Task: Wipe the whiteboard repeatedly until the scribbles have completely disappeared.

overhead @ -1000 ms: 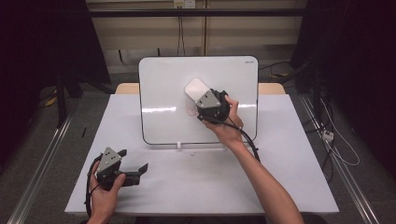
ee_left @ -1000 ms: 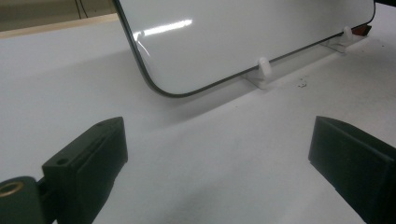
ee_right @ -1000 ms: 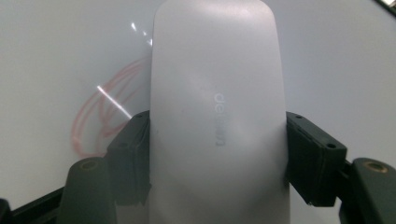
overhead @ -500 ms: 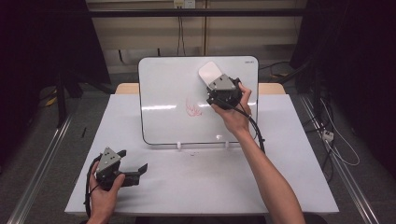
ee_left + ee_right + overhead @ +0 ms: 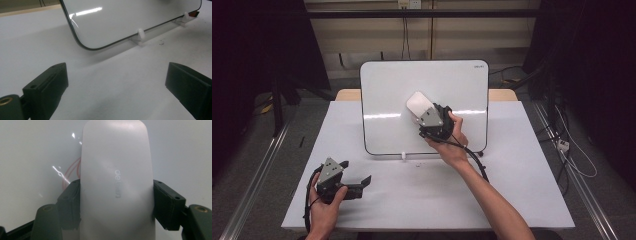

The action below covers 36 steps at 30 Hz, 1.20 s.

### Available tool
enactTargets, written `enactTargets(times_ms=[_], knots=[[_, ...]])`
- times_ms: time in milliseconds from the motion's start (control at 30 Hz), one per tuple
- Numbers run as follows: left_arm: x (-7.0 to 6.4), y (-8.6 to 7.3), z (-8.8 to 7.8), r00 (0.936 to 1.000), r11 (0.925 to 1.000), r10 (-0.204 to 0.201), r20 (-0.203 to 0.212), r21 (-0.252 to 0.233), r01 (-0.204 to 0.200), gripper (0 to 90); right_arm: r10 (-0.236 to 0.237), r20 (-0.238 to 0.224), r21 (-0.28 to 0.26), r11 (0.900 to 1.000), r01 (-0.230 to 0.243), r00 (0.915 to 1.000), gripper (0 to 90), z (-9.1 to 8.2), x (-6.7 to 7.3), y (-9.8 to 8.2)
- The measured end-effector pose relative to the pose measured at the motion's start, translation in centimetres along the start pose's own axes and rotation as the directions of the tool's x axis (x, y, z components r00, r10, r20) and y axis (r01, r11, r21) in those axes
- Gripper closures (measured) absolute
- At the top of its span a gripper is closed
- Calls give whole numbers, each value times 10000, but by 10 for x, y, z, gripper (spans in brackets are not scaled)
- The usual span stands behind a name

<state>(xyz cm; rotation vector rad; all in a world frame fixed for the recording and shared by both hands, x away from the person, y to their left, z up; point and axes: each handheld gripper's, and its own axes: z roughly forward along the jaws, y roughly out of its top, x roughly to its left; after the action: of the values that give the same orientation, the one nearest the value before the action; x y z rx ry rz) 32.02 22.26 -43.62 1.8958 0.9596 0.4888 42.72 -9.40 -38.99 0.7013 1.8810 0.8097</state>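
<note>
A white whiteboard (image 5: pixel 387 100) stands propped on the white table (image 5: pixel 522 180). My right gripper (image 5: pixel 424 117) is shut on a white eraser (image 5: pixel 418 105) and presses it flat against the middle of the board. In the right gripper view the eraser (image 5: pixel 115 157) sits between both black jaws of the right gripper (image 5: pixel 116 202), and faint red marks (image 5: pixel 71 173) peek out at its left edge. My left gripper (image 5: pixel 354 172) rests near the table's front left, open with nothing between its jaws. The left gripper (image 5: pixel 117 87) faces the board's lower corner (image 5: pixel 120 17).
Small white clips (image 5: pixel 140 33) hold the board's bottom edge, one seen from above as a clip (image 5: pixel 403 156). A black cable (image 5: pixel 474 160) trails from the right gripper along the forearm. Dark curtains and floor rails flank the table.
The right gripper swept the eraser up toward the board's upper right, then came back down and left onto the red marks, which it now covers. The left gripper stayed put.
</note>
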Motion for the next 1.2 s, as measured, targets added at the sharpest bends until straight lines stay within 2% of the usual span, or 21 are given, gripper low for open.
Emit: enactTargets(times_ms=[133,200,333,500,667,767,867,933,1000,1200], knots=[[1,0,0,10000,10000,6,-2,20,-6,46,-362,-313,75,9993,365,9989,313,-4,10,-6],[0,0,0,10000,10000,38,0,24,-38,46,-557,-301,62,9984,559,9980,313,-6,12,-9],[0,0,-1,10000,10000,-18,11,-2,18,46,-364,-336,126,9992,369,9988,313,-5,6,-9],[2,-1,-2,10000,10000,29,-44,9,-29,46,376,128,53,9993,-376,9992,313,-1,-19,-4],[2,-1,-3,10000,10000,-47,-88,-64,46,46,968,551,118,9952,-976,9938,313,5,-51,5],[2,-1,-4,9999,10000,-27,-105,-65,26,46,1272,652,149,9916,-1285,9897,312,9,-62,12],[2,-1,-4,9999,10000,-23,-101,-67,23,46,1167,817,126,9929,-1182,9898,313,10,-59,14],[2,-1,-4,9999,10000,-58,-99,-62,57,46,1365,884,88,9904,-1379,9867,313,9,-56,13],[1,-1,-3,9999,9999,-84,-113,-84,83,46,1294,785,67,9914,-1303,9885,313,8,-52,12],[0,0,-3,9999,9999,-26,-132,-112,25,46,714,407,86,9974,-718,9966,313,8,-22,12]])
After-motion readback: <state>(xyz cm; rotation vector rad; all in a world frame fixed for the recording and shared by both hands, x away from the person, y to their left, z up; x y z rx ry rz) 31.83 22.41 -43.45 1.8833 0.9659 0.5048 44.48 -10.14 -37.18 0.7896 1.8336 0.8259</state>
